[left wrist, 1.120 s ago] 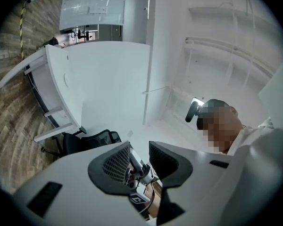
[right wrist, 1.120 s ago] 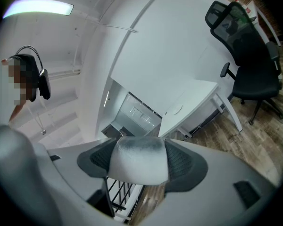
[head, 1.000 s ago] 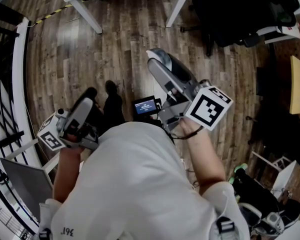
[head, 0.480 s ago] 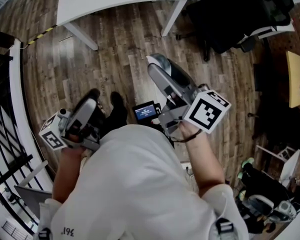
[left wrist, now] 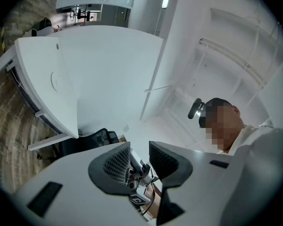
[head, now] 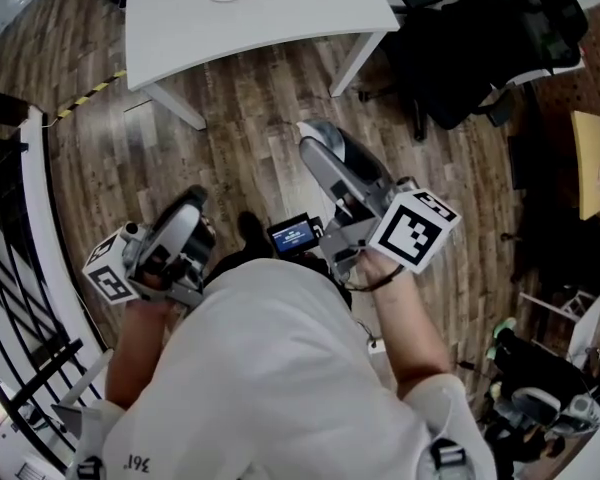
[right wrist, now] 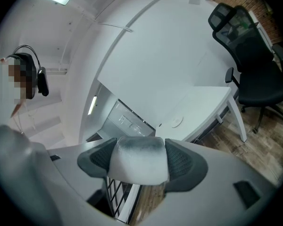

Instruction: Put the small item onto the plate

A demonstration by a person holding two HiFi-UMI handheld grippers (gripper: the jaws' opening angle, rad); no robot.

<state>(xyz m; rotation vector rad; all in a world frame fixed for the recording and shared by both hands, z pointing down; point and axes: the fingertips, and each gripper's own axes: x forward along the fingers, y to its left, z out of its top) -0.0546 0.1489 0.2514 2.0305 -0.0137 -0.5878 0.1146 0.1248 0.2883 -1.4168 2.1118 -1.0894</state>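
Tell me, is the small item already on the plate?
No, the small item sits clamped between the jaws of the right hand-held gripper, while the plate lies apart on the white table.

The head view looks steeply down over the person's shoulders [head: 280, 368] onto the wooden floor [head: 250, 118] and the white tabletop [head: 280, 8] ahead. Each gripper view sits close behind its own fingers [left wrist: 113, 166], tilted: the left gripper [left wrist: 139, 152] faces that tabletop, the right gripper [right wrist: 139, 149] faces it and the black chair [head: 490, 38], both also in the head view.
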